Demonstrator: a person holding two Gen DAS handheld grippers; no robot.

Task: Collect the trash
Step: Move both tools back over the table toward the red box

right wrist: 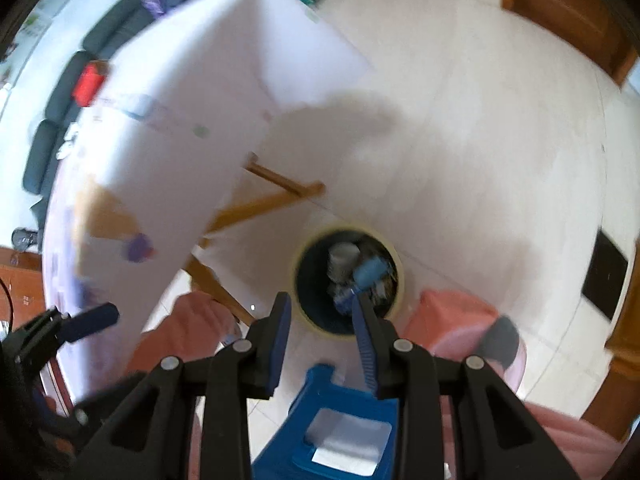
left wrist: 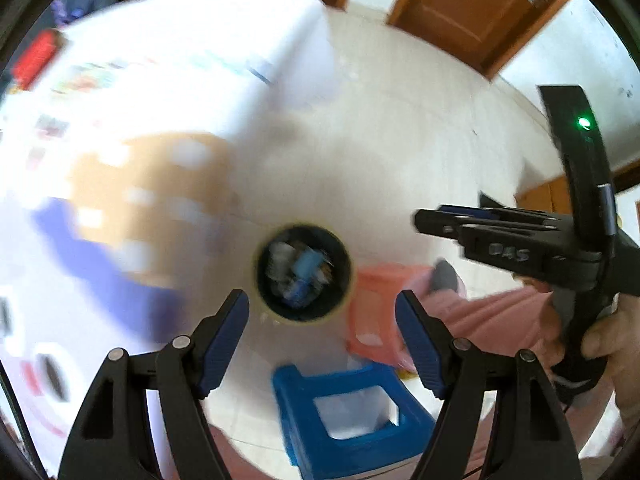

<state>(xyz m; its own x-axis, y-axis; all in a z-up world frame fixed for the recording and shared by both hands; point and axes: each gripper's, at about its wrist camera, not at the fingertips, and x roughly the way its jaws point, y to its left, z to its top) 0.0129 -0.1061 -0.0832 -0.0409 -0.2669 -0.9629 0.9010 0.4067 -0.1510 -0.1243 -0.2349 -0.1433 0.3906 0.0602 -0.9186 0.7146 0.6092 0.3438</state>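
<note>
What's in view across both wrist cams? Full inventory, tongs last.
trash bin: 1, dark with pale rim, on the floor, holds trash
blue stool: 1, blue, on the floor nearest the cameras
pink stool: 1, pink, on the floor right of the bin
table: 1, white cloth, wooden legs, left of the bin, blurred clutter on top
doors: 2, brown wood, far wall
left tongs: 1, black with blue pads, open, empty, aimed at the bin
right tongs: 1, black with blue pads, open, empty, aimed at the bin
</note>
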